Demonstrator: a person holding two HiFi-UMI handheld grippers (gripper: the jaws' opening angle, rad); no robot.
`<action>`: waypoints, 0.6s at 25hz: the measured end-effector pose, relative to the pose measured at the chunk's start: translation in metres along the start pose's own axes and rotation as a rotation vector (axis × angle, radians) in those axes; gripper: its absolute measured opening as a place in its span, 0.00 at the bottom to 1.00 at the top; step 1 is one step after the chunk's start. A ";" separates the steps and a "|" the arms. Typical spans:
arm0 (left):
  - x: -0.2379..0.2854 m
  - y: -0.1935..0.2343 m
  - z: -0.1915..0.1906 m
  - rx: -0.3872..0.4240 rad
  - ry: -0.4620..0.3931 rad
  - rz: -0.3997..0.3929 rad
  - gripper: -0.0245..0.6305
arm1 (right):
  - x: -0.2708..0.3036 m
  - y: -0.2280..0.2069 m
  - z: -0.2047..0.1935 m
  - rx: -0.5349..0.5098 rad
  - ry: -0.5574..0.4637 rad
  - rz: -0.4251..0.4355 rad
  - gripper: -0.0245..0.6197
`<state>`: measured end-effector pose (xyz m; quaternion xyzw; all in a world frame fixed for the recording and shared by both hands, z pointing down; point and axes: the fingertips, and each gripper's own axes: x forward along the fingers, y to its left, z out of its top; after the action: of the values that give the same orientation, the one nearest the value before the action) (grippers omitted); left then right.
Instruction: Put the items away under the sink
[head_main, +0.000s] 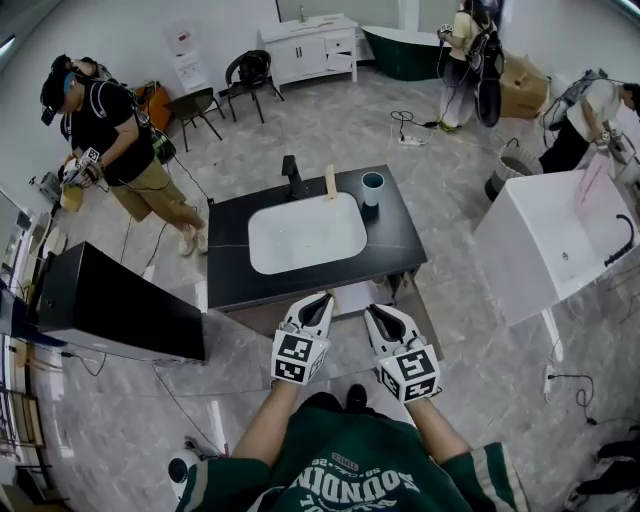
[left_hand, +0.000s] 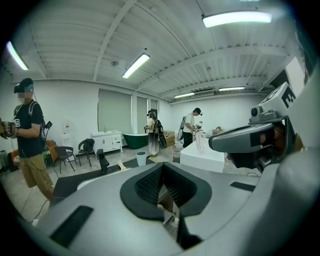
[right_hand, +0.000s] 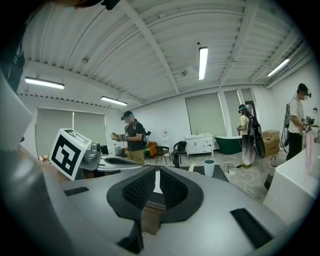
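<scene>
**Head view.** A black counter (head_main: 395, 250) carries a white basin (head_main: 305, 232). Along its far edge stand a black faucet (head_main: 292, 175), a pale tan upright piece (head_main: 330, 182) and a white cup (head_main: 372, 187) with a teal inside. The cup is at the basin's far right corner, and the tan piece is between the cup and the faucet. All three rest on the counter. The left gripper (head_main: 322, 300) and the right gripper (head_main: 375, 315) are held side by side at the counter's near edge and point toward it. Each carries its marker cube toward the wearer. Neither gripper touches an item. A person (head_main: 110, 135) stands to the left beyond a black cabinet (head_main: 110, 300).

**Left gripper view.** The left gripper (left_hand: 164, 180) has its fingers drawn together, leaving only a thin slit. Nothing sits between them. Beyond them, the faucet (left_hand: 103, 162), the tan piece (left_hand: 121, 165) and the cup (left_hand: 141, 158) stand on the counter, well apart from the jaws. The right gripper (left_hand: 250, 142) shows at the right.

**Right gripper view.** The right gripper (right_hand: 157, 182) has its fingers closed on nothing. The faucet (right_hand: 176, 159), the tan piece (right_hand: 191, 168) and the cup (right_hand: 209, 168) stand ahead on the counter, well clear of the pads. The left gripper (right_hand: 100, 160) lies at the left.
</scene>
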<state>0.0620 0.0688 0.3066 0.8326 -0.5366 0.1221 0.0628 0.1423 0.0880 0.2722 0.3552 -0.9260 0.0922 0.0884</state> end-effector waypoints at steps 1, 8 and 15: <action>0.004 0.001 0.002 0.001 0.000 -0.004 0.05 | 0.001 -0.003 0.001 0.002 -0.001 -0.003 0.11; 0.039 0.012 0.011 0.004 -0.025 -0.015 0.05 | 0.015 -0.028 0.002 0.002 -0.008 -0.022 0.11; 0.082 0.043 0.014 0.001 -0.027 -0.040 0.05 | 0.063 -0.055 0.007 0.011 0.006 -0.044 0.11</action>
<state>0.0570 -0.0248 0.3139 0.8448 -0.5205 0.1098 0.0577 0.1331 0.0056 0.2854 0.3755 -0.9173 0.0962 0.0911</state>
